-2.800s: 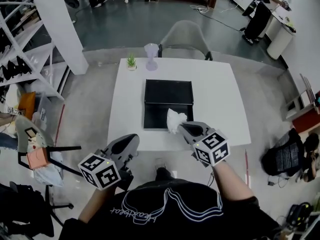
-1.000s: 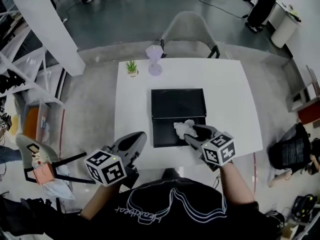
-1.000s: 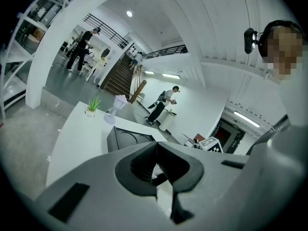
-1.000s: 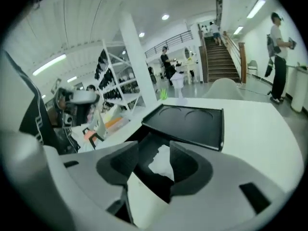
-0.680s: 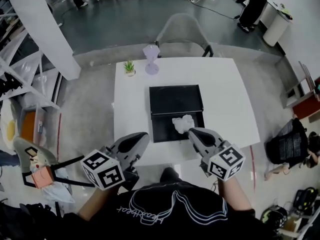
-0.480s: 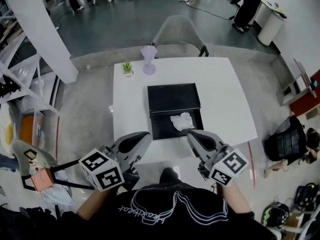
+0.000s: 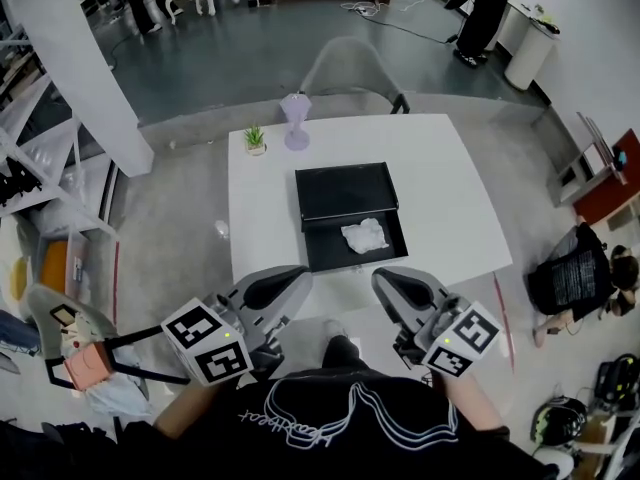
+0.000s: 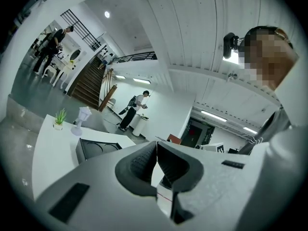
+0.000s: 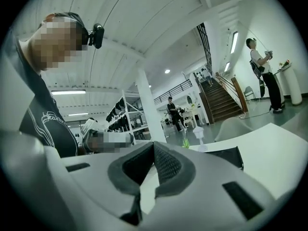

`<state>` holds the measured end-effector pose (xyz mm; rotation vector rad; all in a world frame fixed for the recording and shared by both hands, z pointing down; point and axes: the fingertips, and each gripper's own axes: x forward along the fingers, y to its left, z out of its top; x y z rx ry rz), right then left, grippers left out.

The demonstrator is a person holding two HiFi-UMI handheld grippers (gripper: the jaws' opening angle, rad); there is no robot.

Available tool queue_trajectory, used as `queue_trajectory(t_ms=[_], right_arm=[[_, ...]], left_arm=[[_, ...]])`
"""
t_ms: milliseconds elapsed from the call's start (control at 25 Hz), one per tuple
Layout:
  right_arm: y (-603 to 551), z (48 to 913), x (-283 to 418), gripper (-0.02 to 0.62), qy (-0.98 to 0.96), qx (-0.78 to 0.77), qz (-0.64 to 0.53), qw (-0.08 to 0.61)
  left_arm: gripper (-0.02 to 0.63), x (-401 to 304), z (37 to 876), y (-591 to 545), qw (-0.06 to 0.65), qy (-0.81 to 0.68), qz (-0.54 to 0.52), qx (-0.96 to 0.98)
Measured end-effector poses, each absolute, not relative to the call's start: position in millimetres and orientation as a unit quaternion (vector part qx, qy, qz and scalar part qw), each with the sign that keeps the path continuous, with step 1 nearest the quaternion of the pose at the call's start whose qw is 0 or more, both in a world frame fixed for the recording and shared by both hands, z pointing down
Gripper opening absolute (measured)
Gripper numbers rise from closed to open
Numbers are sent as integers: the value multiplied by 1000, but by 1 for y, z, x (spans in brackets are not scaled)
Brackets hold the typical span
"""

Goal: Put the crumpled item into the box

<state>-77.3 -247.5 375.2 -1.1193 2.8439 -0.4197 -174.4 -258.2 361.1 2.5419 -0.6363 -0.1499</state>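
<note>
The crumpled item [image 7: 364,235] lies inside the black box [image 7: 312,252], in the near, open half, resting towards its right side. As far as I can tell it is clear of the rim, and the raised lid half stands behind it. From where I hold things, it sits ahead of me and a little left of my right hand-held gripper [image 7: 392,282], which is plainly the nearer of the two. My left hand-held gripper [image 7: 283,284] is further off, with the item ahead and well to its right. Both are drawn back towards my body, at the near edge of the white desk [image 7: 450,198], apart from the box and touching nothing on it.

The item's longer side runs roughly across the box, left to right, so a straight reach forward from the right would meet it broadside.

In each gripper view the two jaws meet at their tips, with nothing caught between them; only the desk and the dark box show beyond.

I judge the placing done: the item is in, and neither hand-held gripper holds anything. If another move is wanted, the right side is best placed for it
</note>
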Motion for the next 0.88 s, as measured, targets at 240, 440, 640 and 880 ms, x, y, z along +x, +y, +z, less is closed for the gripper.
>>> queue_trajectory(t_ms=[240, 440, 640, 880], right_arm=[[-247, 375, -82, 3, 923, -358, -141, 30], [-253, 375, -78, 3, 922, -357, -148, 33], [-262, 378, -76, 3, 923, -353, -150, 28], [-276, 383, -66, 3, 923, -354, -153, 21]], left_arm=[[8, -180, 365, -258, 260, -239, -54, 934], [8, -180, 369, -265, 268, -246, -55, 930], [8, -176, 375, -275, 272, -251, -52, 928], [8, -169, 383, -290, 282, -256, -48, 923]])
